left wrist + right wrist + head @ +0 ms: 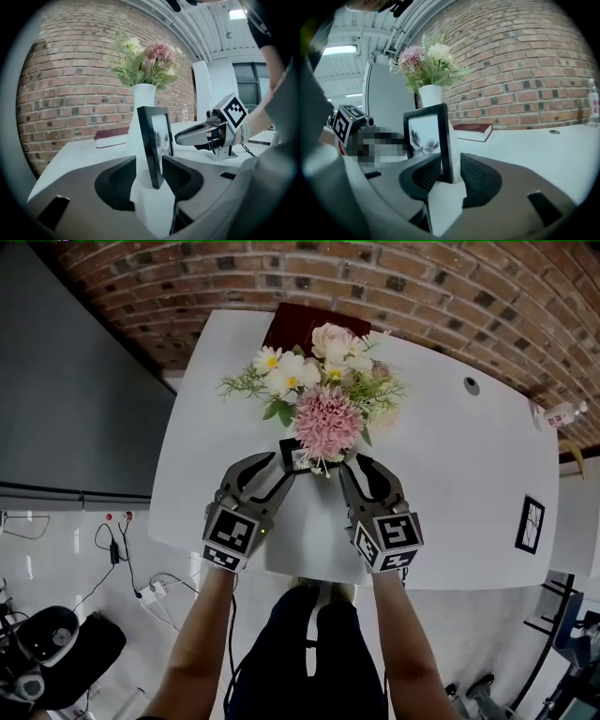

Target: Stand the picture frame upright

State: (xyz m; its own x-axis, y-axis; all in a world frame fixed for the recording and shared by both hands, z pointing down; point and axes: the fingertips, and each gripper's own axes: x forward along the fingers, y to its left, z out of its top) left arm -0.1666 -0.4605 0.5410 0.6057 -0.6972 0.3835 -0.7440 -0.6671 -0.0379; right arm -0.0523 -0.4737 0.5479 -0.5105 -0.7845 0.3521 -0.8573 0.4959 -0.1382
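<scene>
Head view is showing the picture frame [302, 457] standing upright on the white worktop [450, 484], just in front of a bunch of flowers [323, 390] and near the edge closest to the person. The left gripper [279, 468] and the right gripper [351, 465] are reaching in from either side, each one flanking a side edge of the frame, with the person's bare forearms stretching out behind them.

Left gripper view is looking along that gripper's two dark ribbed pads. They are standing apart, with the black side edge of the frame rising between them and a clear strip of worktop showing on the left of it, so this gripper is open and pressing on nothing. Right behind the frame a white vase [144, 98] is holding the flowers.

Right gripper view is showing much the same from the other side: its pads are spread, the frame's edge is standing between them, and a gap is showing at the right pad, so it is not clamping either. The glass is facing the person and showing a pale picture with a dark motif.

Farther back, a dark red book [473, 131] is lying flat near the brick wall [422, 287]. A second small frame [530, 524] is lying well apart at the worktop's right end.
</scene>
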